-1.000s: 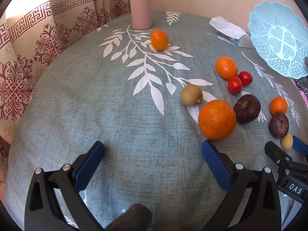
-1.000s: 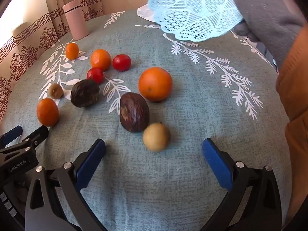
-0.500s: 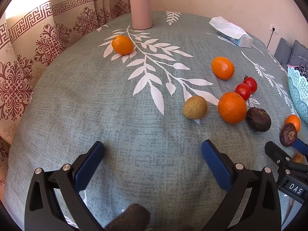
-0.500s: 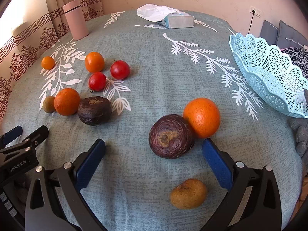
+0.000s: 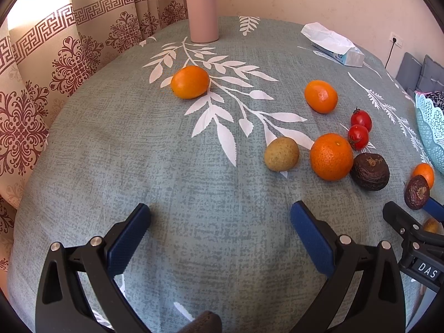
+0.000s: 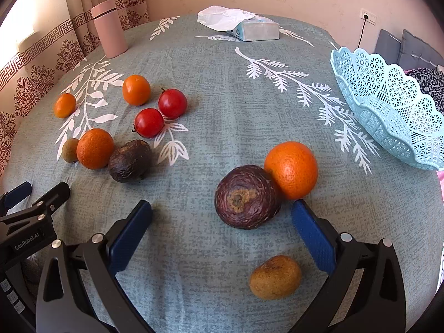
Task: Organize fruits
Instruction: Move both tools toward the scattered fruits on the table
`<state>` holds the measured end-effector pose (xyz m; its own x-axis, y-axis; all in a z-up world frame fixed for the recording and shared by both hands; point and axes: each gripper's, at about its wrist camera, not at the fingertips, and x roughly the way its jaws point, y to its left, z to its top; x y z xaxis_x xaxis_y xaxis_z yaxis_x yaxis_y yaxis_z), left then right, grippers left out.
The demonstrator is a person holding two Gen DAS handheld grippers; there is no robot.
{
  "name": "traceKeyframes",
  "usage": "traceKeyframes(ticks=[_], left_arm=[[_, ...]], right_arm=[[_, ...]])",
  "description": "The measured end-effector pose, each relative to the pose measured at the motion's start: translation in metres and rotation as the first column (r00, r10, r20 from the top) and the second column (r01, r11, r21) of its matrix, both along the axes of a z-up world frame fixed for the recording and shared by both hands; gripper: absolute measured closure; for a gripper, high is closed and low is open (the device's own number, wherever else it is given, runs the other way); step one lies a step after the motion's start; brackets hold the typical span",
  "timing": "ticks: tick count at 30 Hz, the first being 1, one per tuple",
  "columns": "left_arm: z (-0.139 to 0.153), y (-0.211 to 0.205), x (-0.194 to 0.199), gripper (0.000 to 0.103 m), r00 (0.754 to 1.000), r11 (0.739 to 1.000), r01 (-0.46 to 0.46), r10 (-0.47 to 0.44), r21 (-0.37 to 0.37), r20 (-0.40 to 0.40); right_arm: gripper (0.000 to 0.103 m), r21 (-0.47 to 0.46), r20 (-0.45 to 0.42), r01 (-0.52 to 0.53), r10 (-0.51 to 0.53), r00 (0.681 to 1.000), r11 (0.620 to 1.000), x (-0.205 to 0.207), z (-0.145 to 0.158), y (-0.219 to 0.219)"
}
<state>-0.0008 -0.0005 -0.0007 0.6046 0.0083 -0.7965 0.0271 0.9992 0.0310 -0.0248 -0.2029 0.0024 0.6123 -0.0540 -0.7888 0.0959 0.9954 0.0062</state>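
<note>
Round table (image 6: 222,83) under grey-green leaf-print cloth. Right gripper (image 6: 221,229) spread wide, empty; brownish-yellow fruit (image 6: 275,277) nearest, wrinkled purple fruit (image 6: 247,197) touching orange (image 6: 291,169) ahead at 12 o'clock; pale blue basket (image 6: 388,105) at 2 o'clock. Left gripper (image 5: 220,231) likewise spread, empty

A bench (image 6: 222,83) draped in leaf-print cloth carries scattered oranges (image 6: 290,169), tomatoes (image 6: 172,103), passion fruits (image 6: 247,196), a basket (image 6: 388,102) at right, tissue box (image 6: 255,30) and flask (image 6: 108,28) at top.
</note>
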Motion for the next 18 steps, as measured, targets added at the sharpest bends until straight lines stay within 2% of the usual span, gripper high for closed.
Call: traceKeyframes(ticks=[12,16,18], left_arm=[[0.000,0.001,0.002,0.005,1.000,1.000,0.003,-0.003,-0.009,-0.011],[0.000,0.002,0.002,0.005,1.000,1.000,0.006,-0.006,-0.011,-0.013],[0.000,0.002,0.003,0.005,1.000,1.000,0.006,-0.006,-0.010,-0.014]], right_arm=[[0.002,0.002,-0.002,-0.012,0.012,1.000,1.000,0.002,0.001,-0.001],[0.002,0.066,-0.005,-0.045,0.045,0.999,0.997,0.000,0.003,-0.011],[0.002,0.142,-0.013,-0.067,0.069,0.997,0.988,-0.001,0.006,-0.020]])
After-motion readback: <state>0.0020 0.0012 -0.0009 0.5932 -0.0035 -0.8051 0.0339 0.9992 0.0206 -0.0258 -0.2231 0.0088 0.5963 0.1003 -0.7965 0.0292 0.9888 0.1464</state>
